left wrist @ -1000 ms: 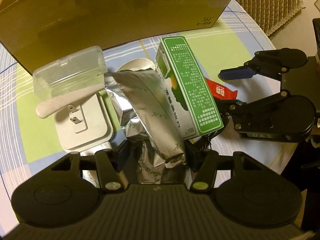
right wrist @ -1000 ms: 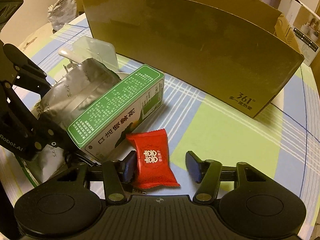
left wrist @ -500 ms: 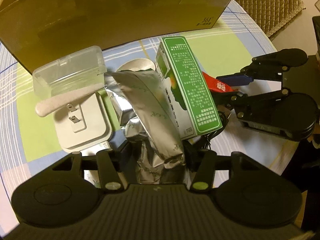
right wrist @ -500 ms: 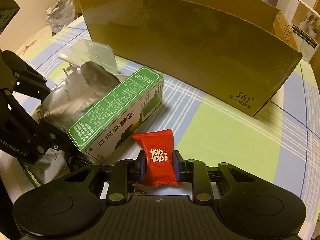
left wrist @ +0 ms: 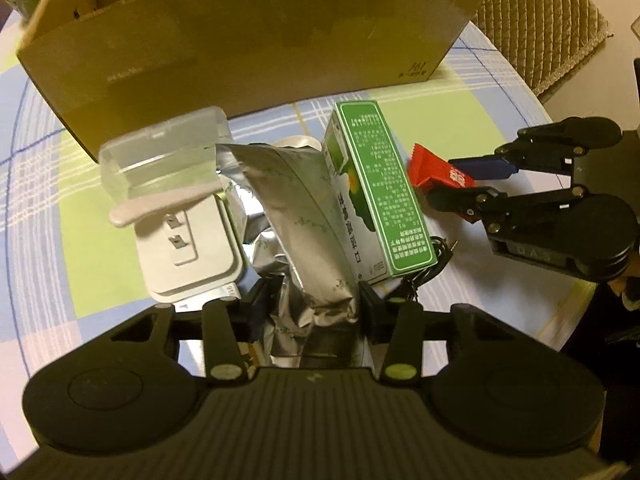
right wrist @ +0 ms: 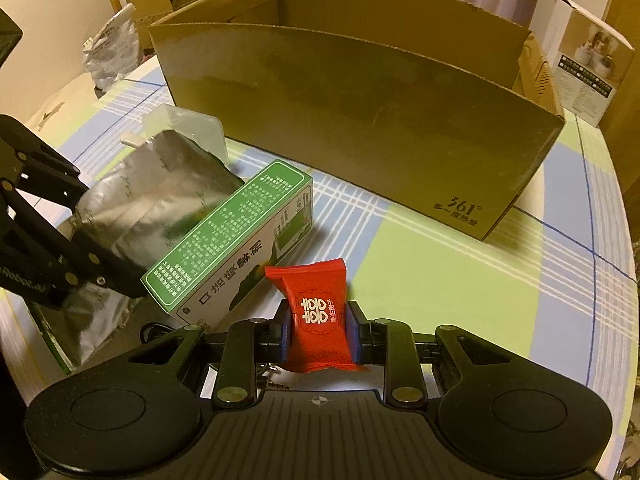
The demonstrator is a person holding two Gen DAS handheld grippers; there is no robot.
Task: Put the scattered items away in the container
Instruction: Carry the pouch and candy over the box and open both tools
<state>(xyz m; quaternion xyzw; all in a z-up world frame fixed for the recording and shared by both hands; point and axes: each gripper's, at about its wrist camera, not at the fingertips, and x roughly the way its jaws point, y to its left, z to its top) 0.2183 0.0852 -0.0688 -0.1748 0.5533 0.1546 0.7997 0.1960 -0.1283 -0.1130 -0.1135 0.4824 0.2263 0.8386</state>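
My left gripper (left wrist: 316, 308) is shut on a silver foil pouch (left wrist: 296, 216), which also shows in the right wrist view (right wrist: 152, 200). My right gripper (right wrist: 318, 332) is shut on a red candy packet (right wrist: 318, 312) and holds it lifted off the table; it also shows in the left wrist view (left wrist: 436, 172). A green and white carton (left wrist: 372, 200) leans on the pouch. The open cardboard box (right wrist: 360, 120) stands behind them on the table.
A clear plastic case (left wrist: 160, 160) with a pale stick lies on a white charger (left wrist: 188, 248) at left. A black cable (left wrist: 432, 264) lies under the carton. The checked tablecloth (right wrist: 440, 280) covers a round table. A woven chair (left wrist: 540, 20) stands at the far right.
My right gripper closed on the red candy packet and lifted it off the table. My left gripper stayed shut on the foil pouch and rose a little.
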